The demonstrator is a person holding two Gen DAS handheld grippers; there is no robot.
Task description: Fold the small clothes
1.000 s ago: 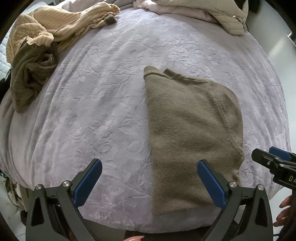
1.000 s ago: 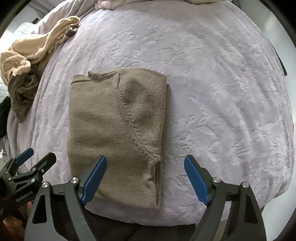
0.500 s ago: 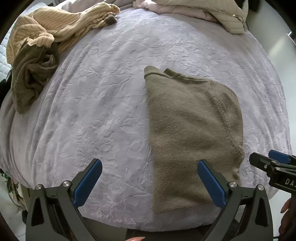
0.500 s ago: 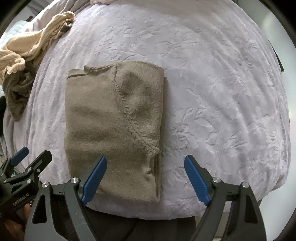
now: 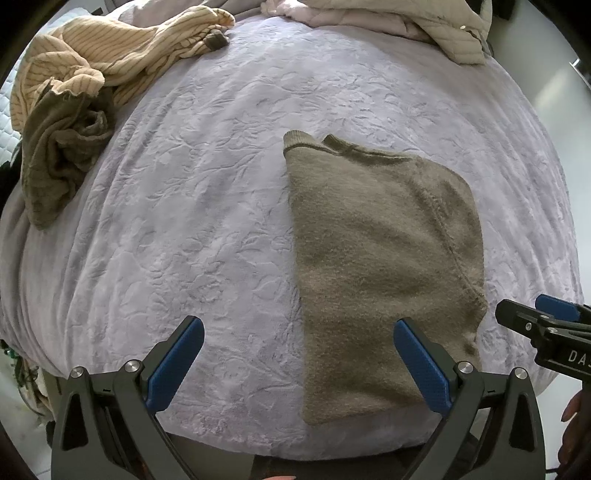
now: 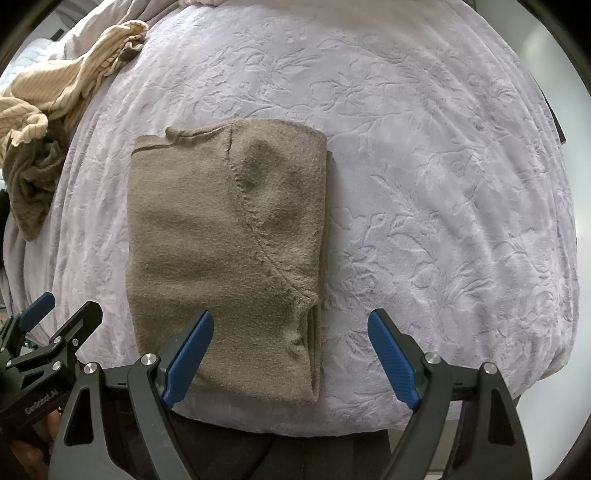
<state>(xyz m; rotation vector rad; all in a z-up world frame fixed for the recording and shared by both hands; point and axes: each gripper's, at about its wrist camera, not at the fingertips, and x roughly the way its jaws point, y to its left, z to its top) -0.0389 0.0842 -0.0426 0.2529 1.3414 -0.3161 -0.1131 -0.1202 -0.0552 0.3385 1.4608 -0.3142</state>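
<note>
Nearest, the left gripper (image 5: 299,363) hangs above the near edge of the bed with its blue pads spread wide and nothing between them. The right gripper (image 6: 291,356) does the same just to its right, jaws wide apart and empty, its left pad over the near part of the folded brown sweater (image 6: 225,251). That sweater lies flat on the lilac embossed blanket (image 6: 424,184), folded lengthwise, collar at the far end, hem near the bed's near edge. Far left sits a heap of crumpled clothes (image 5: 74,122), tan striped and olive. At the far edge lies a pale quilted garment (image 5: 424,22).
</note>
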